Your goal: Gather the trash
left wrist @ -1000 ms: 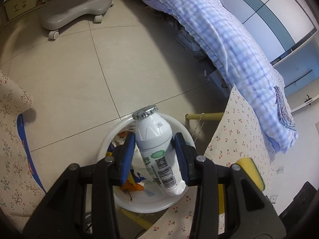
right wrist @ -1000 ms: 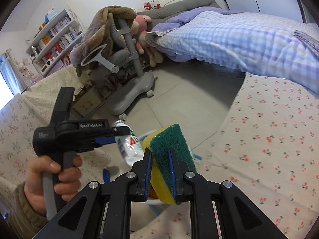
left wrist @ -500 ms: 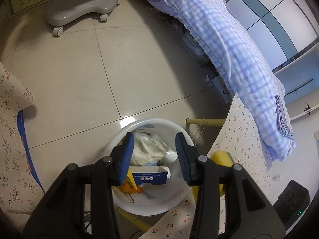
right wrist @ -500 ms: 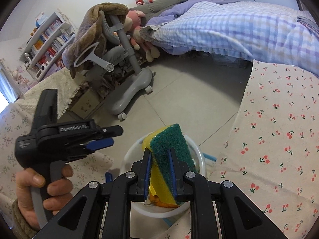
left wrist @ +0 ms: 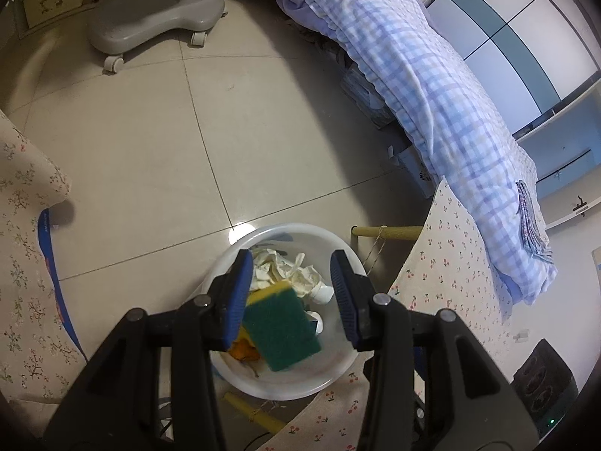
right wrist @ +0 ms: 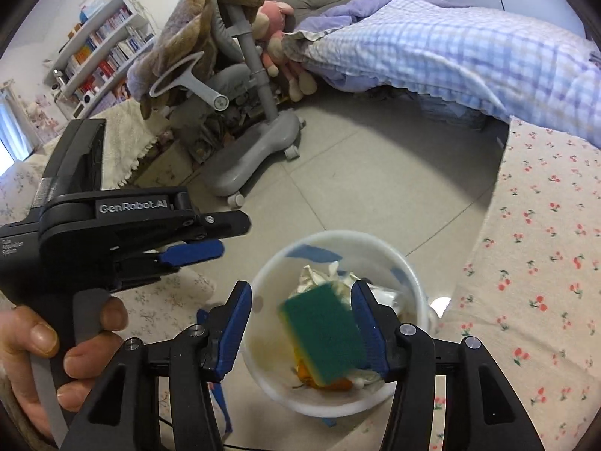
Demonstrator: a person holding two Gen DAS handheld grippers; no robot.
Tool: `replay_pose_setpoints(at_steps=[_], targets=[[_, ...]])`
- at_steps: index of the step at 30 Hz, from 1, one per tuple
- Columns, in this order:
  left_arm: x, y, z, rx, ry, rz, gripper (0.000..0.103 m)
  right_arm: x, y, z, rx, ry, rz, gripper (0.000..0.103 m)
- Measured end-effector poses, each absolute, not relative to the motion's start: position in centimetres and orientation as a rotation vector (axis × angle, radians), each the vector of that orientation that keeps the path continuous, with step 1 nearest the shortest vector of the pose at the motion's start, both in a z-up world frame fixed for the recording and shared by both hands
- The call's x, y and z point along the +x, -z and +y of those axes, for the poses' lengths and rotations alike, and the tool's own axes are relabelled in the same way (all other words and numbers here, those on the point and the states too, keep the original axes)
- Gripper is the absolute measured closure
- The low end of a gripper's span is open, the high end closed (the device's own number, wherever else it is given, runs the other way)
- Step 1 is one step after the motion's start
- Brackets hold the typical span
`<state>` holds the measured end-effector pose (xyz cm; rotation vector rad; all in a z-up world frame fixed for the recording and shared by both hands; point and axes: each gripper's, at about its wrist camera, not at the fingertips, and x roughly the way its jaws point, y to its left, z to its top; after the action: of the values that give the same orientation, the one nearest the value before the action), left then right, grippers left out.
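A white plastic bin (left wrist: pixel 240 248) (right wrist: pixel 409 259) stands on the tiled floor and holds crumpled white paper (left wrist: pixel 285 268), a white bottle (left wrist: pixel 323 293) and orange scraps (right wrist: pixel 338 383). A green-and-yellow sponge (left wrist: pixel 281 329) (right wrist: pixel 323 332) is blurred in the air just above the bin, free of both grippers. My left gripper (left wrist: pixel 291 297) is open and empty above the bin; it also shows in the right wrist view (right wrist: pixel 210 240). My right gripper (right wrist: pixel 298 323) is open, its jaws spread either side of the sponge.
A grey wheeled chair base (left wrist: pixel 150 30) (right wrist: pixel 255 154) stands on the floor beyond the bin. A bed with a blue checked quilt (left wrist: pixel 432 86) runs along the right. Cherry-print cloth (right wrist: pixel 544 263) covers the surface on the right, floral cloth (left wrist: pixel 22 263) the one on the left.
My left gripper opened and dropped the white bottle into the bin. My right gripper moved over the bin and opened; the sponge has left its jaws and is falling.
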<state>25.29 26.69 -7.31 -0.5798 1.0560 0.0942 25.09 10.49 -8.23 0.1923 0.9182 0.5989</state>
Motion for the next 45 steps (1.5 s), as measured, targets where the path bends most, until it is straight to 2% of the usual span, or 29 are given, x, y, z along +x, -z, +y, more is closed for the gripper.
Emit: replay_pose_setpoints(at_steps=[7, 12, 17, 20, 23, 28, 32, 45], targets=[[21.7, 5.0, 24.3, -0.398, -0.147, 0.999, 0.057, 22.3, 6.7, 8.1, 0.175, -0.581, 0.918, 0.045], [17.3, 2.2, 21.3, -0.176, -0.223, 0.85, 0.027, 18.2, 5.0, 5.1, 0.169, -0.552, 0.895, 0.038], [12.0, 0.5, 18.3, -0.033, -0.21, 0.776, 0.021, 14.4, 2.8, 2.5, 0.141, -0.497, 0.89, 0.033], [8.5, -1.1, 17.8, -0.004, -0.22, 0.707, 0.012, 12.3, 0.8, 1.2, 0.128, -0.478, 0.872, 0.028], [6.2, -2.2, 17.5, -0.012, -0.225, 0.676, 0.011, 9.6, -1.1, 0.2, 0.124, -0.478, 0.847, 0.019], [3.7, -4.0, 15.7, -0.002, -0.195, 0.659, 0.009, 5.1, -2.6, -0.3, 0.046, -0.501, 0.815, 0.015], [1.8, -4.7, 14.3, -0.013, -0.16, 0.659, 0.005, 2.7, -3.0, -0.8, -0.019, -0.425, 0.731, 0.002], [0.2, -4.3, 12.2, 0.009, -0.174, 0.693, 0.005, 2.4, -1.9, -3.4, 0.048, -0.457, 0.749, 0.001]])
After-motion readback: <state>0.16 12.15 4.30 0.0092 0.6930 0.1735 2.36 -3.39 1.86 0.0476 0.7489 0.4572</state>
